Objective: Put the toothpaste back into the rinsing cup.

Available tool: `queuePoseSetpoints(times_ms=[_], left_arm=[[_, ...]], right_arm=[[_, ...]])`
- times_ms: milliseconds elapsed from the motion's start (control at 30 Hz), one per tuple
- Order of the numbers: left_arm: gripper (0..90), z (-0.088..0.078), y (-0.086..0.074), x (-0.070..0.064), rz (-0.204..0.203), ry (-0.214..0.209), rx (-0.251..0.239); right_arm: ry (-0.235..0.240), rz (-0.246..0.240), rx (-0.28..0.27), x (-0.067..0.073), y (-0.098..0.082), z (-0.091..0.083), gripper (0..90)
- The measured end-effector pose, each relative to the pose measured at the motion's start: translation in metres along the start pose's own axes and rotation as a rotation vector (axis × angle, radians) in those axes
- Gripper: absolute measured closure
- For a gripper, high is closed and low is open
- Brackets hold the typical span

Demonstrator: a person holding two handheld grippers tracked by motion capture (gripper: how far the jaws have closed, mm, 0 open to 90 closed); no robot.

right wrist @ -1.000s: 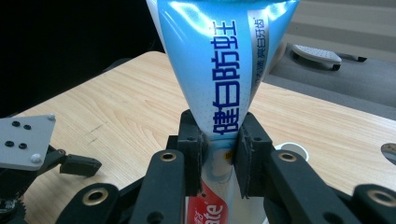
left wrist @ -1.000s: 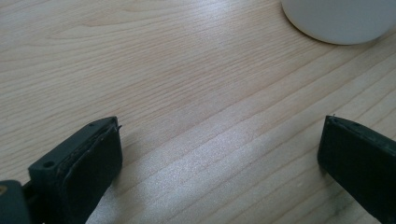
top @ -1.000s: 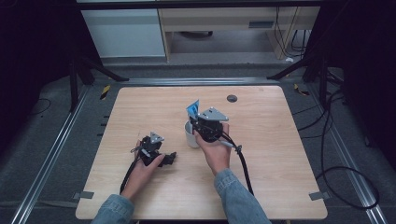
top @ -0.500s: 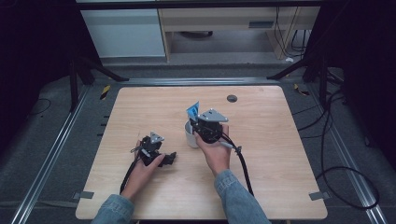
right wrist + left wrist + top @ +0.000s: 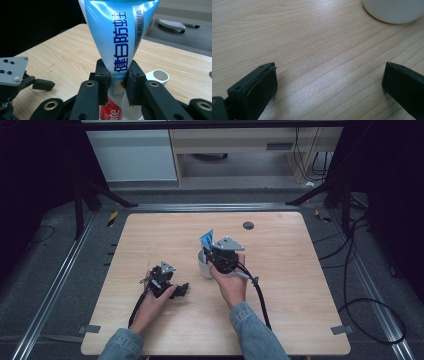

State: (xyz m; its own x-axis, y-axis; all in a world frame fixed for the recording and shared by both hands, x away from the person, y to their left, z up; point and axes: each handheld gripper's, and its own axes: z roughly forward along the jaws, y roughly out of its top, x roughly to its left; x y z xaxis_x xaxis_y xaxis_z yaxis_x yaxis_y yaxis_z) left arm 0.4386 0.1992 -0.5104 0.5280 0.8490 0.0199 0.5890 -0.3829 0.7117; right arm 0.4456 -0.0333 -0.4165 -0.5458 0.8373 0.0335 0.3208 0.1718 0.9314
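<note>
A blue and white toothpaste tube (image 5: 117,37) stands upright between the jaws of my right gripper (image 5: 117,72), which is shut on its lower part; the red cap end points down. In the high view my right gripper (image 5: 214,251) holds the tube (image 5: 206,239) just over a white cup (image 5: 203,266) at the table's middle. The cup's rim (image 5: 158,75) shows behind the right jaw. My left gripper (image 5: 183,289) rests low on the wood to the cup's left. Its jaws stand wide apart around bare wood (image 5: 330,70), with the cup (image 5: 394,10) farther ahead.
The light wooden table (image 5: 300,285) has a small dark round hole (image 5: 248,225) near its far edge. A black cable (image 5: 260,300) trails from my right gripper toward the front. My left gripper (image 5: 15,75) sits at the left of the right gripper view.
</note>
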Motion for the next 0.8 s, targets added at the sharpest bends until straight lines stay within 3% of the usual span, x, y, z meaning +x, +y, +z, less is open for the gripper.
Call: queuePoseSetpoints(times_ms=[300,800], left_arm=[[0.0,0.000,0.000,0.000,0.000,0.000,0.000],[0.0,0.000,0.000,0.000,0.002,0.000,0.002]], right_arm=[[0.005,0.013,0.000,-0.003,0.000,0.001,74.0],[0.016,0.096,0.012,-0.019,0.002,0.004,73.4]])
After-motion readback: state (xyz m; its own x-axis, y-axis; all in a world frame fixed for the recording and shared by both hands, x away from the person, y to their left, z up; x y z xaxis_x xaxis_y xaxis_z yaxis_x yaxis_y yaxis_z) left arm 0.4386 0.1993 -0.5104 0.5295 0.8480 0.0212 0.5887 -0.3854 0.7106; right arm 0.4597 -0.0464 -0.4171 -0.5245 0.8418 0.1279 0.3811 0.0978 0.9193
